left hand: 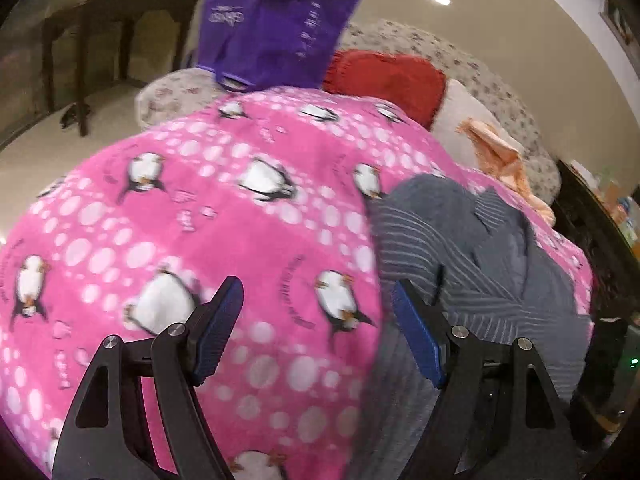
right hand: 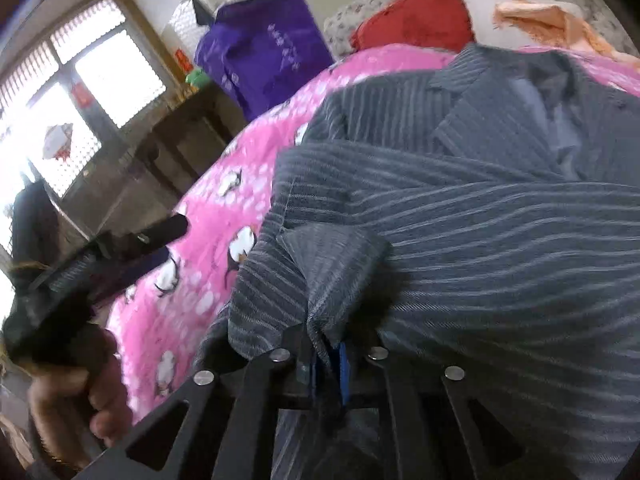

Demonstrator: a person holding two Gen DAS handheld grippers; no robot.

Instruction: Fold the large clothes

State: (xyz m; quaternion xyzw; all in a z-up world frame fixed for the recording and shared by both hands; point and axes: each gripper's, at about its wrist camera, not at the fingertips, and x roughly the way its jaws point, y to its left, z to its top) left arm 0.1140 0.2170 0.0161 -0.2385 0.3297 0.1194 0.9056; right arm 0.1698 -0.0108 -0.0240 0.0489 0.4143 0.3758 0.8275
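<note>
A grey striped jacket point(left hand: 452, 240) lies on a pink penguin blanket point(left hand: 208, 208) on the bed. My left gripper point(left hand: 318, 320) is open and empty, hovering over the blanket just left of the jacket's edge. In the right wrist view the jacket point(right hand: 480, 232) fills the frame, collar and lapels at the far side. My right gripper point(right hand: 326, 364) is shut on a bunched fold of the jacket's fabric at its near edge. The left gripper point(right hand: 120, 248) shows there at the left, held in a hand above the blanket point(right hand: 224, 184).
A purple bag point(left hand: 272, 28) stands at the far end of the bed, with a red cloth point(left hand: 388, 80) and an orange cloth point(left hand: 500, 152) beside it. A dark wooden table point(left hand: 112, 40) stands at the far left. A window point(right hand: 60, 100) is at the left.
</note>
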